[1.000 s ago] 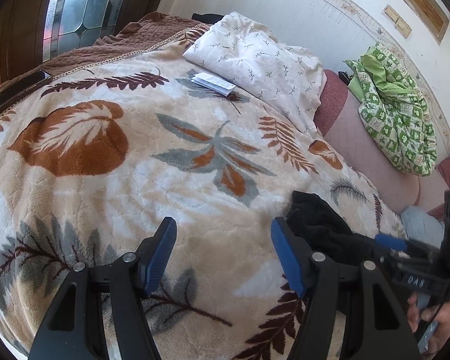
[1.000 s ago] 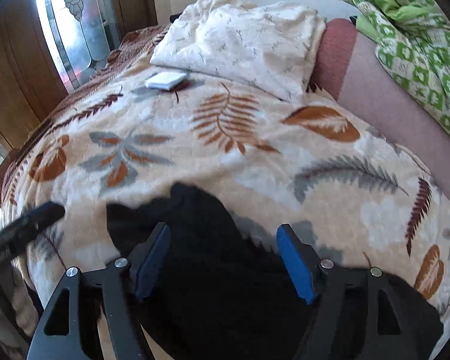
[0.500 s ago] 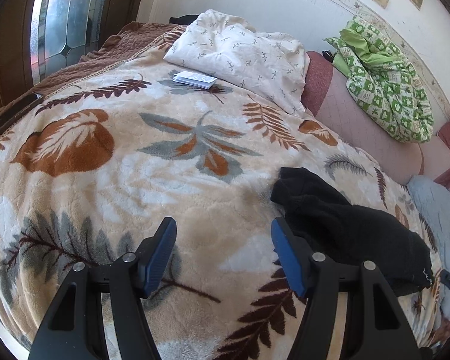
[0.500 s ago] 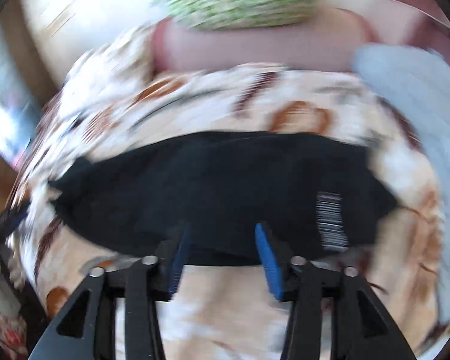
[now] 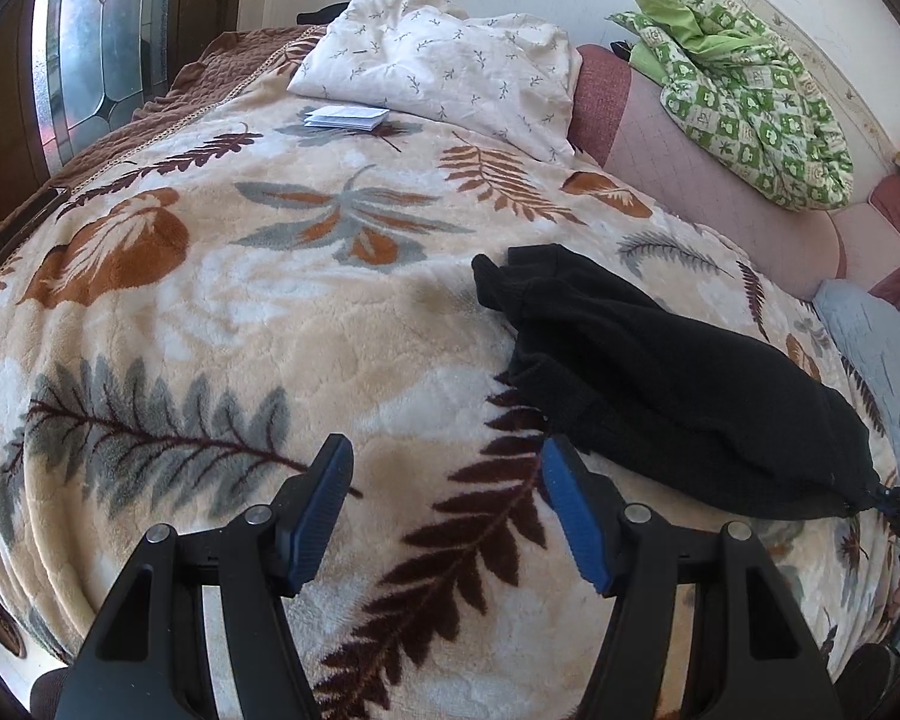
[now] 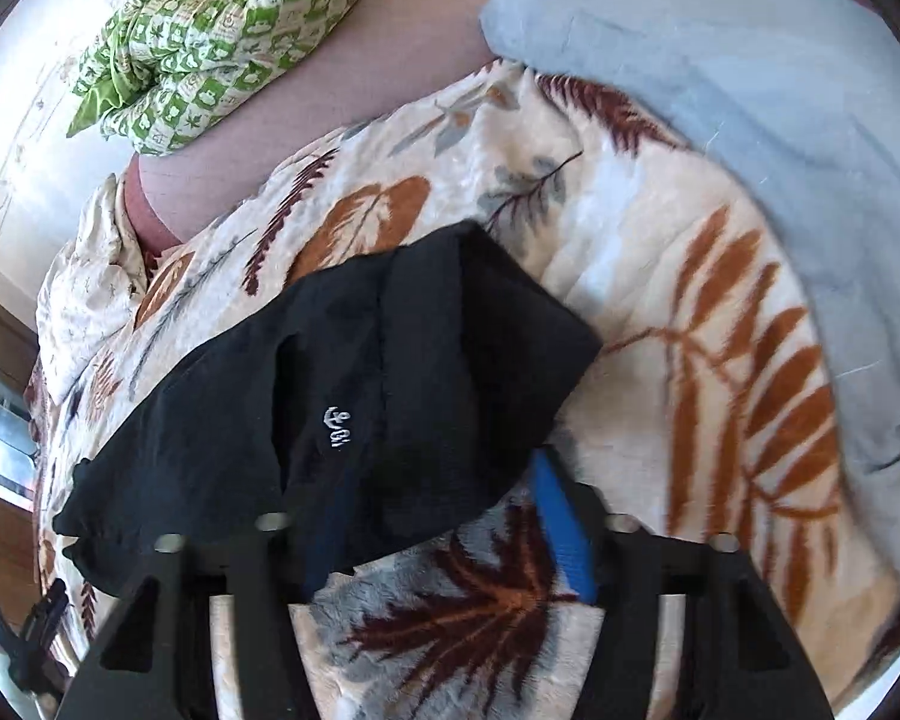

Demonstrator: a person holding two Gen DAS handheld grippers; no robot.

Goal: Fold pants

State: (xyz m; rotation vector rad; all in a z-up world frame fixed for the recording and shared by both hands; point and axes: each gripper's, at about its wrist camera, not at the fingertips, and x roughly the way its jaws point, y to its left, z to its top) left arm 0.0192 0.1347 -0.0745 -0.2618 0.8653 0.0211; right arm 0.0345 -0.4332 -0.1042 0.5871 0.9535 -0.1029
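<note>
Black pants lie bunched in a long strip across the leaf-print blanket, right of centre in the left wrist view. My left gripper hovers open over bare blanket just left of the pants' near edge, nothing between its fingers. In the right wrist view one end of the pants, with a small white logo, lies between the jaws of my right gripper. The jaws are closing; the cloth drapes over the left finger and the right blue pad still stands apart. The right gripper's tip shows at the pants' far right end.
A white pillow and a small booklet lie at the head of the bed. A green patterned quilt rests on the pink bolster. A light blue cloth lies beside the pants' end. A glass door stands left.
My right gripper swept along the pants to their other end and rolled, its jaws narrowing. The left gripper drifted toward the pants, so more of them shows; its jaws stayed as they were.
</note>
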